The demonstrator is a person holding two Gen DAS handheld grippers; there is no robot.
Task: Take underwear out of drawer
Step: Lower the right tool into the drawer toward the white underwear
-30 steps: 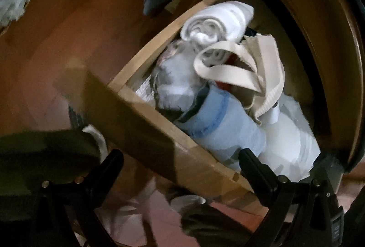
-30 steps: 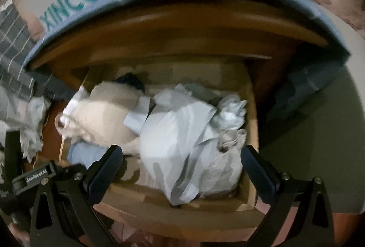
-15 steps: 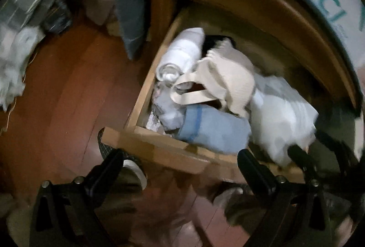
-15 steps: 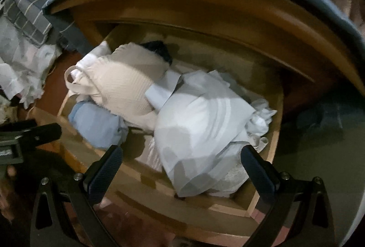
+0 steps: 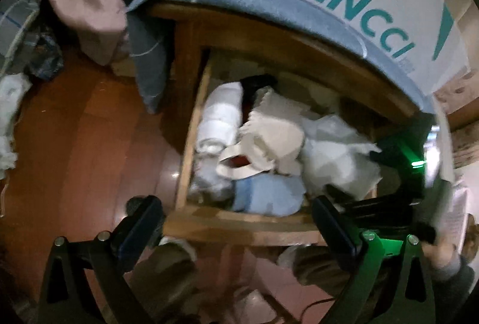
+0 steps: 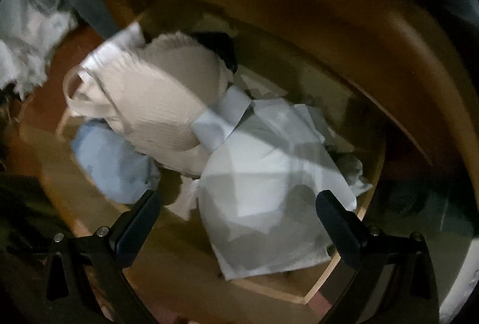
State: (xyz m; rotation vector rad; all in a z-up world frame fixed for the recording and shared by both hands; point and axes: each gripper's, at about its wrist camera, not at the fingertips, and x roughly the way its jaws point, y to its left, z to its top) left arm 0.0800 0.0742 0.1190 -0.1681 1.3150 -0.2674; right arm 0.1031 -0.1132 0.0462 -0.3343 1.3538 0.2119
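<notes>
1. My right gripper [image 6: 236,211] is spread wide and holds nothing; it hangs just above the white garment [image 6: 269,174] at the right side of the drawer [image 6: 305,298].
2. My left gripper [image 5: 236,222] is wide and empty too, poised over the drawer's front edge, with the blue bundle [image 5: 266,194] just beyond it.
3. The underwear lies heaped in the open drawer: a beige bra [image 6: 161,102] on top at the middle-left, touching the white garment, a white roll [image 5: 221,114] along the left wall, and something dark [image 5: 254,84] at the back (too dim to name).
4. I judge it all light, soft and limp; nothing here will resist, but it will drape and drag its neighbours along.
5. I would pinch a raised fold of the white garment, or the bra's strap loop [image 5: 236,167], rather than press into a flat part.
6. The strap may snag, so I'd lift slowly.
</notes>
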